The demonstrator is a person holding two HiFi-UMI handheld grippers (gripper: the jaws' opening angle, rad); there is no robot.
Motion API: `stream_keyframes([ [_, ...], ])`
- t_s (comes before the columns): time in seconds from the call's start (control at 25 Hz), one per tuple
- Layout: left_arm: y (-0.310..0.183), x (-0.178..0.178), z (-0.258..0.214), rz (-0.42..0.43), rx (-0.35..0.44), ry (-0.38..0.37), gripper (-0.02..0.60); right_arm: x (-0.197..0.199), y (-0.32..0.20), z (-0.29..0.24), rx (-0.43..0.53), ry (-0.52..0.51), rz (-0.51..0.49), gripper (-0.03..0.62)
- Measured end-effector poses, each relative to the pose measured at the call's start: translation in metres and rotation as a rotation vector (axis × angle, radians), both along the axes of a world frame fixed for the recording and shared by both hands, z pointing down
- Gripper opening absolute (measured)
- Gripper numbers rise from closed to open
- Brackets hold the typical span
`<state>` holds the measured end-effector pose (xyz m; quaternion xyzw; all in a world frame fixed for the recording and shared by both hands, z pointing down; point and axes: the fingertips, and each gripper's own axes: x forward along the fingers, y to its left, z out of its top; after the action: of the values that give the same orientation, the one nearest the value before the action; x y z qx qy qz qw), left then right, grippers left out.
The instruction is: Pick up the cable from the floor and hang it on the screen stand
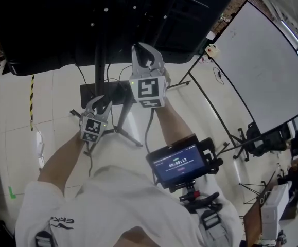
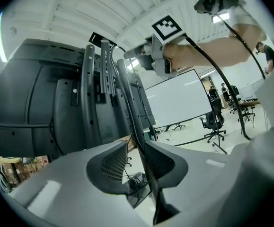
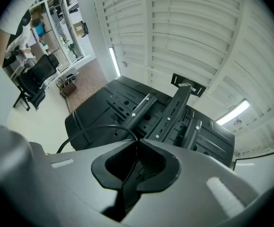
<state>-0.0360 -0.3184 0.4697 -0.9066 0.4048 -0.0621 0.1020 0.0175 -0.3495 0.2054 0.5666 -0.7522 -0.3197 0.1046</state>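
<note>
Both tools are up at the back of the big black screen (image 1: 87, 19). The right hand-held gripper (image 3: 137, 141) sits high, just beside the screen stand (image 3: 177, 109) and its mounting rails; its jaws are pinched narrow, tips almost meeting, with the thin black cable (image 3: 94, 127) clamped between them. From that grip the cable bows out to the left in a loop against the dark rear panel and then drops out of sight.

Lower and to the left, the left hand-held gripper (image 2: 136, 143) is level with its jaws standing apart; the cable runs straight up through the gap, close along the inner face of the right jaw, but the pads are not closed on it; light shows on its left side. From there the line climbs alongside the stand's upright towards the other tool overhead.

Seen from the head, the stand's base plate lies on the pale tiled floor (image 1: 51, 102) just beyond the left tool; a whiteboard (image 1: 262, 71) on legs stands well off to the right; a small monitor (image 1: 182, 163) hangs at the person's chest, near.
</note>
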Motion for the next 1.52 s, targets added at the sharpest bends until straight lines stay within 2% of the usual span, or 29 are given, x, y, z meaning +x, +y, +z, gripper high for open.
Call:
stream_keyframes([
  [0.32, -0.005, -0.010, 0.090, -0.065, -0.165, -0.103, 0.118, 0.008, 0.012, -0.029, 0.043, -0.042, -0.003, 0.034],
  [0.56, -0.001, -0.031, 0.116, -0.131, -0.217, -0.133, 0.117, 0.009, 0.022, -0.043, 0.054, -0.055, -0.002, 0.032],
  [0.92, 0.013, -0.018, 0.145, -0.088, -0.257, -0.193, 0.115, 0.018, 0.017, -0.049, 0.052, -0.049, 0.010, 0.032],
  [1.28, 0.011, -0.005, 0.154, -0.076, -0.272, -0.191, 0.031, 0.040, 0.008, -0.044, 0.031, -0.045, 0.048, 0.034],
  [1.52, -0.002, -0.029, 0.150, -0.139, -0.314, -0.132, 0.023, 0.069, 0.002, -0.037, 0.019, -0.070, 0.101, 0.034],
])
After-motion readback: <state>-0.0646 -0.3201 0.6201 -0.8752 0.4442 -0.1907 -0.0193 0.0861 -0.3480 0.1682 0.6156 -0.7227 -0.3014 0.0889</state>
